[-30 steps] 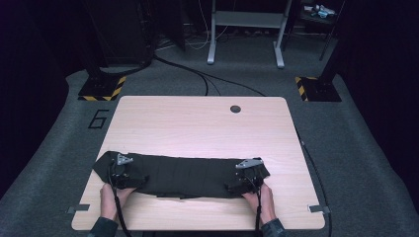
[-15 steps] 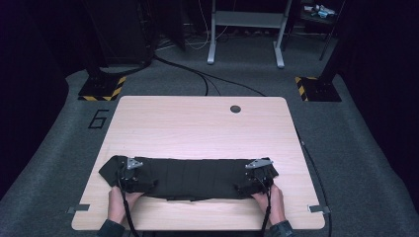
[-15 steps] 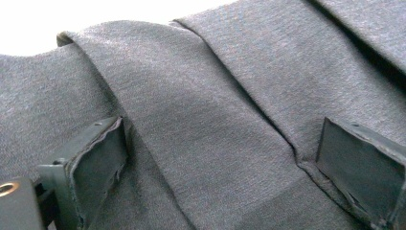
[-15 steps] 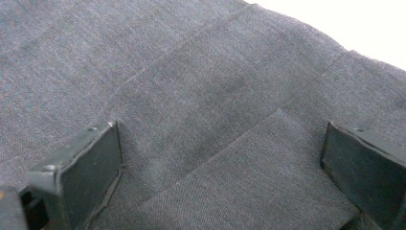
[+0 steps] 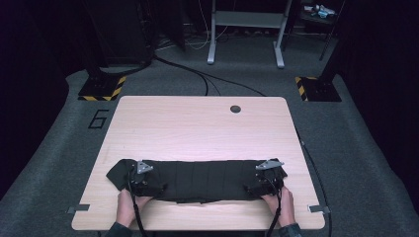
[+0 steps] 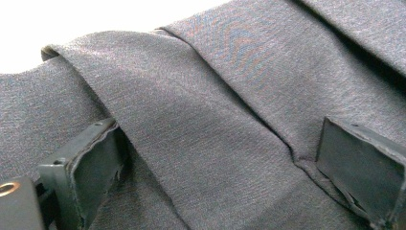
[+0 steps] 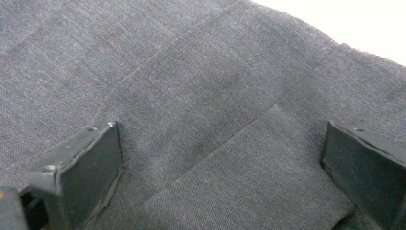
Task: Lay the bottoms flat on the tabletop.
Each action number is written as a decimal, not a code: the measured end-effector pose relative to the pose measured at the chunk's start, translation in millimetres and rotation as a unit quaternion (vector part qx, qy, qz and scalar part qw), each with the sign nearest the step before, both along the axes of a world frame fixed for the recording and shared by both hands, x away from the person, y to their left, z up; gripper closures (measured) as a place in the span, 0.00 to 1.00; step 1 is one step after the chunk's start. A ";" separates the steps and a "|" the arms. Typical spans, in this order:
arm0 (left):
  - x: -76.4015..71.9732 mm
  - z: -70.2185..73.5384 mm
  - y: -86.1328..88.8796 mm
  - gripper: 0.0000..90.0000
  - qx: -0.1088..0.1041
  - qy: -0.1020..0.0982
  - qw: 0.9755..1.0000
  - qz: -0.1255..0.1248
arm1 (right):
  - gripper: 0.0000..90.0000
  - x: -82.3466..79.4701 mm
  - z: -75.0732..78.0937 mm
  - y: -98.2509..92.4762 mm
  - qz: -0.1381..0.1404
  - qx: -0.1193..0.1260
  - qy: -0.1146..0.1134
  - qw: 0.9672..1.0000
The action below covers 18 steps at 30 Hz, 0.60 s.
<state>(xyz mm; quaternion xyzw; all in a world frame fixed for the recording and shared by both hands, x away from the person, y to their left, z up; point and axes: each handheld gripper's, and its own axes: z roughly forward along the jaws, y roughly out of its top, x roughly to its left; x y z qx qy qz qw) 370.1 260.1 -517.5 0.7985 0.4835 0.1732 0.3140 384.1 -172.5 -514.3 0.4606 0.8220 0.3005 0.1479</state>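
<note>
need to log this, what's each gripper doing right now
left gripper: open, jaws spread over the dark cloth, not clamping it
right gripper: open, jaws spread over the same cloth

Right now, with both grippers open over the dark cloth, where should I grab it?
Grip the dark cloth at its two short ends, coming from the near table edge. It lies as a long flat band, and the left gripper and right gripper already straddle layered folds there. Pinching those edges would likely keep it taut.
</note>
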 end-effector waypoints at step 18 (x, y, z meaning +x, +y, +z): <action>-9.4 10.8 -13.0 0.03 0.011 -0.007 0.999 -0.038 | 0.04 -17.5 2.8 -33.6 -0.014 0.033 -0.058 0.998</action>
